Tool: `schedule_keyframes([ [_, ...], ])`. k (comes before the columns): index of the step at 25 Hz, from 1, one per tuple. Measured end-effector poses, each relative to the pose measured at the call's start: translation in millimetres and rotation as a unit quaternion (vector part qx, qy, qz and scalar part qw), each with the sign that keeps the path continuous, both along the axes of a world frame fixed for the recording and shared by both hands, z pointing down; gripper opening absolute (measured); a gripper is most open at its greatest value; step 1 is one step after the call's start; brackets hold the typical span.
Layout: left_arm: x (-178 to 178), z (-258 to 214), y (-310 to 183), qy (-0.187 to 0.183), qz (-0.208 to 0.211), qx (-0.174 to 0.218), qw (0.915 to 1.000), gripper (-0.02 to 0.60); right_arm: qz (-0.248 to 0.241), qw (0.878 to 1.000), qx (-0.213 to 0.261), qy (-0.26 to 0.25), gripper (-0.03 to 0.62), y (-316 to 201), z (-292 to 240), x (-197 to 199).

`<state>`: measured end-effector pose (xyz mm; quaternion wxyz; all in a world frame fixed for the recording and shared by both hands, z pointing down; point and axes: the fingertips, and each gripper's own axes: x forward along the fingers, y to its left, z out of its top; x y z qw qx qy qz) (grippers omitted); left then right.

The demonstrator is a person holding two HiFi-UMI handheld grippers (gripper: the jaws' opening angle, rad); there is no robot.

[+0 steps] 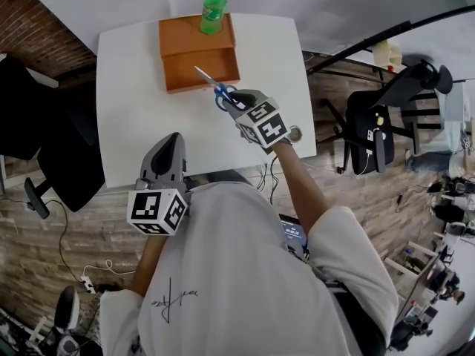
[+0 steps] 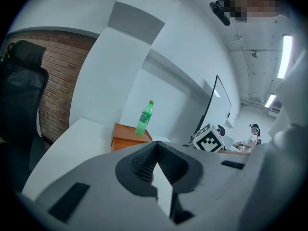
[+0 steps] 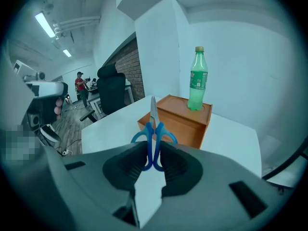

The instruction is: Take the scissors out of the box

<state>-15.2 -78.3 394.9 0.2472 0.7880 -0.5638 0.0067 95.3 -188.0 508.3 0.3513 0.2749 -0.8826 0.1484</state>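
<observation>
Office — swivel chairs (image 1: 63, 165), white table (image 1: 133, 117)

White worktop (image 1: 141, 102), square, rounded corners. Green bottle (image 1: 213, 7), yellow cap, upright near the far edge. Small round item (image 1: 295, 133) at the worktop's right edge, possibly a cap or a cable port; too small to tell. Black office chair (image 1: 67, 162) at the left side, a second black chair (image 1: 367, 128) off to the right. Brick wall (image 1: 37, 21) on the left. Wood-plank floor (image 1: 44, 251); white power strip (image 1: 87, 282) with cable lying on it. Right gripper view: ceiling strip light (image 3: 44, 25) lit; person in a red top (image 3: 80, 84) standing well back.
</observation>
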Motion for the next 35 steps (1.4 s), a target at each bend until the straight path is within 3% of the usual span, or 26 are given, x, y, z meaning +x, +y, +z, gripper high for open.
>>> schedule_keyframes([
  [12, -1, -1, -1, 0.008, 0.001, -0.001, 1.0, 0.007, 0.028, 0.998, -0.004, -0.053, 0.092, 30, -35, -5],
  [27, -6, -10, -7, 0.009, -0.001, 0.006, 0.9999, 0.008, 0.071, 0.986, 0.061, -0.137, 0.092, 44, -106, -13],
  [35, -12, -22, -13, 0.009, -0.012, 0.016, 0.9998, 0.008, 0.063, 0.978, 0.108, -0.166, 0.092, 57, -141, -15],
])
